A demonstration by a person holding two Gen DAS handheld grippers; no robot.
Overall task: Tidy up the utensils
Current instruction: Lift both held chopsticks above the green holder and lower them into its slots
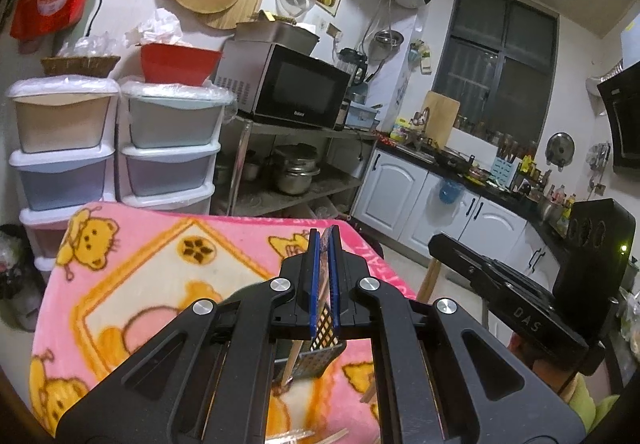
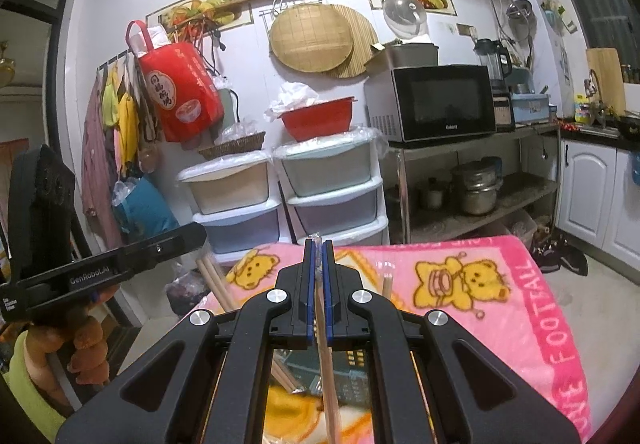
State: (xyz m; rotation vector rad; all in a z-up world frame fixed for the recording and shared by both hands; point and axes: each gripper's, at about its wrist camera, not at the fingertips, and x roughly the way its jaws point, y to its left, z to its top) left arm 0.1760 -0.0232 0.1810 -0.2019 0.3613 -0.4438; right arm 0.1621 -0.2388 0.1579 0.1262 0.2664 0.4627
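Note:
My left gripper (image 1: pixel 325 234) is shut on the wall of a dark perforated utensil holder (image 1: pixel 325 354), which hangs below the blue pads above the pink blanket (image 1: pixel 160 264). Chopsticks (image 1: pixel 291 362) poke out beside the holder. My right gripper (image 2: pixel 317 244) is shut on a pair of wrapped wooden chopsticks (image 2: pixel 326 364) that run back under the fingers. The holder (image 2: pixel 348 376) shows below it in the right wrist view. More chopsticks (image 2: pixel 218 284) lie at the blanket's left edge. The right gripper's body (image 1: pixel 520 308) shows at the right of the left wrist view.
The pink bear-print blanket (image 2: pixel 500 284) covers the table. Behind it stand stacked plastic drawers (image 2: pixel 328 195), a metal shelf with a microwave (image 2: pixel 440 103) and pots (image 2: pixel 476 187). White cabinets (image 1: pixel 400 183) and a cluttered counter lie to the right.

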